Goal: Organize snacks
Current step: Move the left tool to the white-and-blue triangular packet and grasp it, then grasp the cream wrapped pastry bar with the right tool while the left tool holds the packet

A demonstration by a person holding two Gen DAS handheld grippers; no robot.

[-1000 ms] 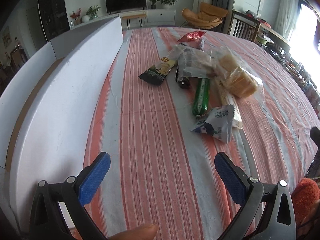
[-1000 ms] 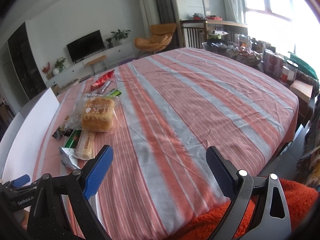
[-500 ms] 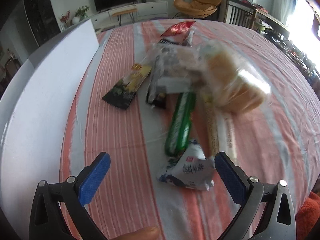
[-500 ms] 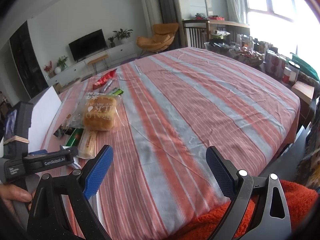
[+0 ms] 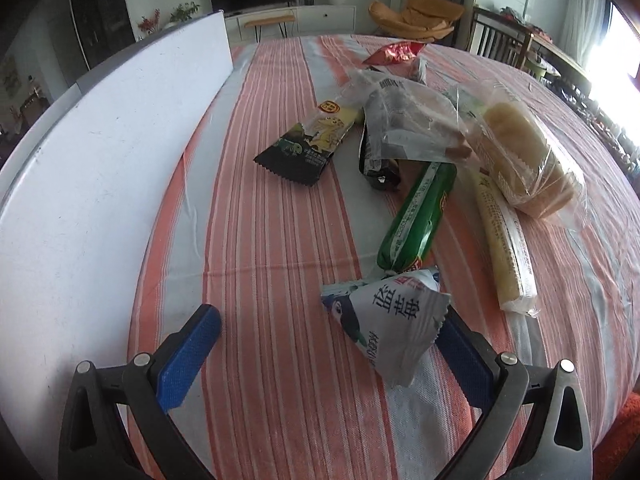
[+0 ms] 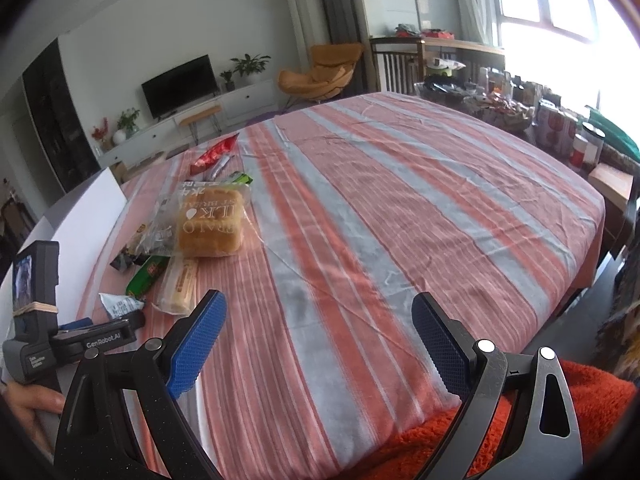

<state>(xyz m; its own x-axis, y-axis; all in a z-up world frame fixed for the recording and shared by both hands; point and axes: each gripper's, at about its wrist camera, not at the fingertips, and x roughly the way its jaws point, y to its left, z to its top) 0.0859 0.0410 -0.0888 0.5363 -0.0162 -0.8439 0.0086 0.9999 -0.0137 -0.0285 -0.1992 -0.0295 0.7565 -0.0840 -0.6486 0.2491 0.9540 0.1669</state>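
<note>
While snacks lie heaped near tabletop's left edge, left hand-held gripper (image 5: 324, 344) spread wide, straddling blueberry packet (image 5: 386, 320), likely lining up first pick; right hand-held gripper (image 6: 318, 334) wide, empty, idle over bare cloth.

Daylight enters from the windows (image 6: 560, 20) on the right of both views; the panes are overexposed to white, and flare washes out the adjacent room detail. The striped tablecloth (image 6: 380, 220) is evenly lit with soft, faint shadows, and the clear bread bag (image 5: 524, 152) shows small specular highlights. Both frames are sharp at centre, with strong fisheye curvature and dark vignetting toward the corners.
</note>
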